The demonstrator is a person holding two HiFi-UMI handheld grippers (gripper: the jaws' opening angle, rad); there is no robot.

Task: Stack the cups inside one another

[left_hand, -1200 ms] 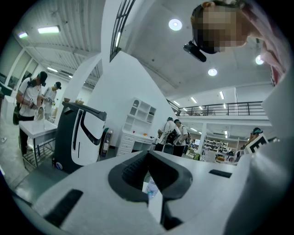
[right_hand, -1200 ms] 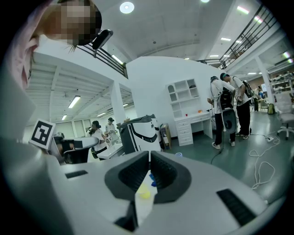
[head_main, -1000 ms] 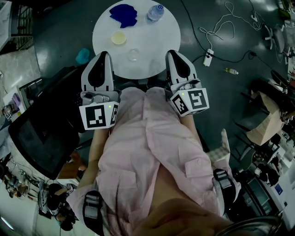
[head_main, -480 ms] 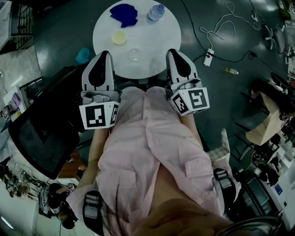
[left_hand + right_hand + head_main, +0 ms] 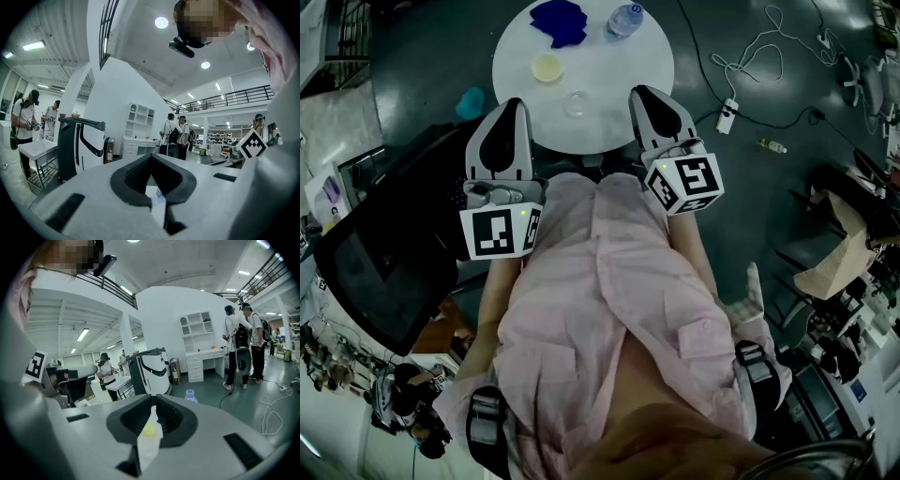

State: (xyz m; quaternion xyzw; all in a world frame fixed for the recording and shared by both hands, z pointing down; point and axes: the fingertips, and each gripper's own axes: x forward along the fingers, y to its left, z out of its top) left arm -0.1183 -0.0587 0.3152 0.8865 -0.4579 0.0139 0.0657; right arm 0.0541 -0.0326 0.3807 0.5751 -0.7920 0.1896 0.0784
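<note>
I can read no words, numbers or brands anywhere; only square coded markers show, on the left cube and the right cube.

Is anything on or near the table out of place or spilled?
Nothing is spilled. The yellow cup and clear cup sit apart on the table. Only a teal thing lies on the floor beside it; what it is, I cannot tell.

Looking like a big open robotics lab hall: mezzanine railing running overhead, people standing by a white shelf unit, white machine sitting nearby, power strip lying on the dark floor.
</note>
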